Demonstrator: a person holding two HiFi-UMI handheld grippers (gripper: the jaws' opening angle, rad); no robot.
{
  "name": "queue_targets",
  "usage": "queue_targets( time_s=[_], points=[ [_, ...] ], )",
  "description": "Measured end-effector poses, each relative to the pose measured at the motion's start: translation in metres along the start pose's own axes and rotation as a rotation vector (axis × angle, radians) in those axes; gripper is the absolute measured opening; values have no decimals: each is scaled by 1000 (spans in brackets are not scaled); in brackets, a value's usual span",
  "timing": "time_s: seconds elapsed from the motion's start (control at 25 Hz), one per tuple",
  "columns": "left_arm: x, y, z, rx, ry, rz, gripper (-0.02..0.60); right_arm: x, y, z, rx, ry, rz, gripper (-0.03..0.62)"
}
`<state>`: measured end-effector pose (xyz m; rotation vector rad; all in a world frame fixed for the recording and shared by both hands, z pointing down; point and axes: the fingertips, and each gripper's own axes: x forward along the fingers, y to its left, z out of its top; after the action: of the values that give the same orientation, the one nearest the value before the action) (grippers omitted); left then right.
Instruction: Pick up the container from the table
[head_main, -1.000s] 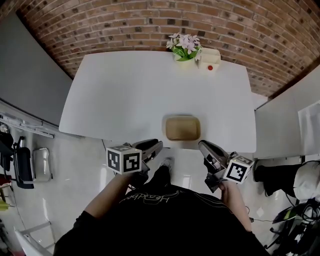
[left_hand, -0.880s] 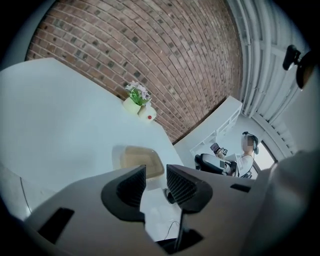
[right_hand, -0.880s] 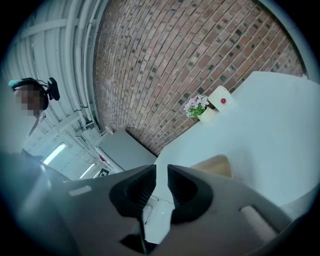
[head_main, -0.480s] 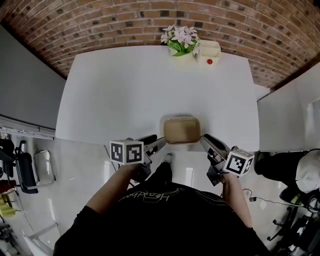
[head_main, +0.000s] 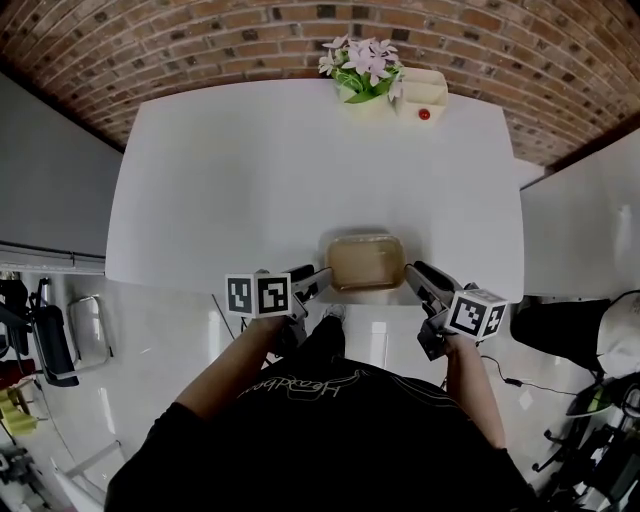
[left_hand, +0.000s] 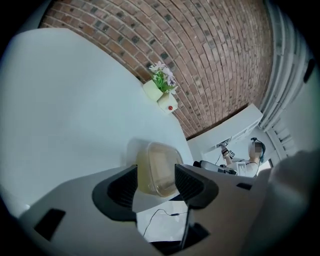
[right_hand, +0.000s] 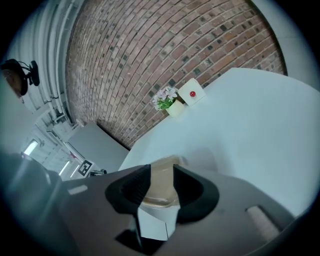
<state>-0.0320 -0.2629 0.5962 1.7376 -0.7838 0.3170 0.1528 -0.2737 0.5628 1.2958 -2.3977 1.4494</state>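
Person wears black short-sleeved T-shirt (head_main: 320, 440), sleeves end above elbow, pale script lettering (head_main: 300, 386) across chest, dark trousers (head_main: 322, 345). Held left gripper (head_main: 320, 277): grey tapered body, white cube (head_main: 258, 295) with black square markers on faces. Held right gripper (head_main: 414, 272): same grey build, own marker cube (head_main: 476, 313). Gripper views: light grey housing, black rounded jaw blocks, ribbed pads (left_hand: 121, 186) on inner faces, both alike.

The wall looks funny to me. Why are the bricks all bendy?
Head view: the wide lens bows the brick wall and the table edges. Left gripper view: bent bricks too, black corners, the container slightly soft. Right gripper view: same curving, with a dark rim around it.
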Motion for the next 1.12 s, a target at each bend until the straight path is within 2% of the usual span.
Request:
queue_targets(
  time_s=[0.12,0.24,0.8,0.84,0.88,1.12],
  points=[
    [6,7,2,-43,1,1,216,4,-16,-3,27,13,-35,132],
    [11,11,3,-77,0,0,216,11,-21,-6,96,13,-22,130],
    [22,24,-6,-130,47,23,209,25,-36,-22,205,49,-14,129],
    [23,25,-7,-137,52,26,197,26,-36,-23,210,50,-14,127],
    [23,26,-7,-143,54,28,160,26,-36,-23,217,50,-13,127],
    [24,22,-7,-153,48,3,116,27,-37,-28,242,58,-6,119]
  ],
)
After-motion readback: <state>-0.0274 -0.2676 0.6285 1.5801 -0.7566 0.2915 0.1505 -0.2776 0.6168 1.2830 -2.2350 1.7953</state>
